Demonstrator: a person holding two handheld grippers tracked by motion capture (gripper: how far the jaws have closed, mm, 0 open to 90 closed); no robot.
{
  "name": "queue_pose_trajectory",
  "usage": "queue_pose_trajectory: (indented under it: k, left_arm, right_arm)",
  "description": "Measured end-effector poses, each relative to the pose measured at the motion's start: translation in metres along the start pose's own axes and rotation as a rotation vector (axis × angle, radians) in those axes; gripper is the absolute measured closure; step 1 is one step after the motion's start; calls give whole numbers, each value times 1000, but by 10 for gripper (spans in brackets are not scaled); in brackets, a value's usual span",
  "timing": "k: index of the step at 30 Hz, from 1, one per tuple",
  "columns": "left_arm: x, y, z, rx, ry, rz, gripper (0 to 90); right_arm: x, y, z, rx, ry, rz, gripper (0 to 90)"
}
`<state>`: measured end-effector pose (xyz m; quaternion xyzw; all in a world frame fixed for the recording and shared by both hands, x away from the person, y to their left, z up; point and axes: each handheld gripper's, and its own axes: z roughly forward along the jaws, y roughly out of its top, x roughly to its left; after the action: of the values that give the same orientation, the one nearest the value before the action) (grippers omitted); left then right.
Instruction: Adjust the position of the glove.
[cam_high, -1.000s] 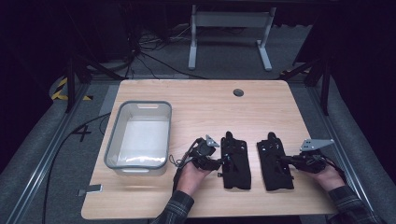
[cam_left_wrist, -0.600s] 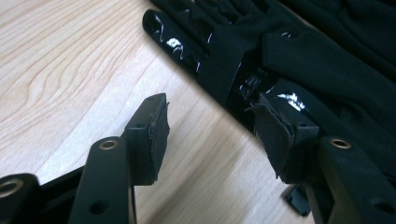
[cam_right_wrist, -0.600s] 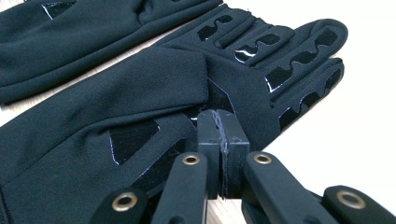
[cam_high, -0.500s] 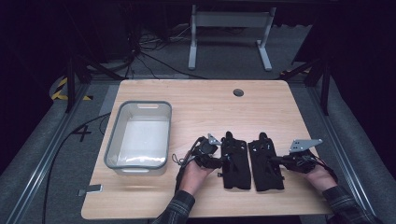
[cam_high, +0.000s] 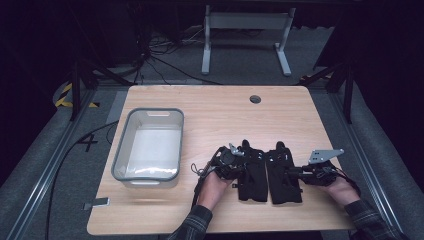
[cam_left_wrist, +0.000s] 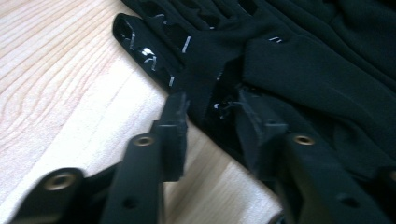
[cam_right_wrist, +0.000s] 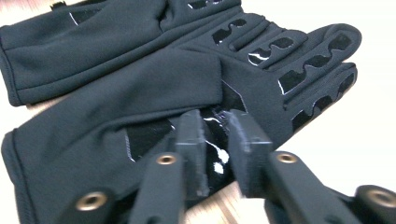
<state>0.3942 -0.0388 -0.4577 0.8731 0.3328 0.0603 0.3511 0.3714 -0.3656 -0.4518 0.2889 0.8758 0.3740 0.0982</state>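
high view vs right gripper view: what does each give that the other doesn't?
High view alone: the grey bin on the table's left, the round hole near the far edge, both forearms, and the left gripper at the left glove.

Right gripper view alone: glossy grip print on the right glove, and the jaws apart with a gap between them.

Both: the two black gloves side by side on the wooden table, and the right gripper.

Grey plastic bin (cam_high: 148, 147) on wooden table (cam_high: 220, 112), round cable hole (cam_high: 255, 99), metal stand (cam_high: 245, 30) behind
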Motion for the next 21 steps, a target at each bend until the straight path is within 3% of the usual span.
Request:
queue_pose_trajectory:
  k: [5,9,13,16,21]
  left_arm:
    - [-3,1,0,5,-2,-16,813]
    - [-3,2,-1,-10,-10,-47,871]
    - [0,3,-8,-59,-56,-93,874]
    - [1,4,-14,-90,-82,-103,874]
    - [1,5,-20,-132,-117,-119,874]
  right_arm:
    - [-8,-1,-9,-32,-13,36,624]
    - [-12,-4,-13,-32,-14,53,661]
    - [-17,-11,-20,-9,-46,61,801]
    - [-21,-17,-25,3,-74,74,894]
    - [-20,-18,-20,35,-51,59,896]
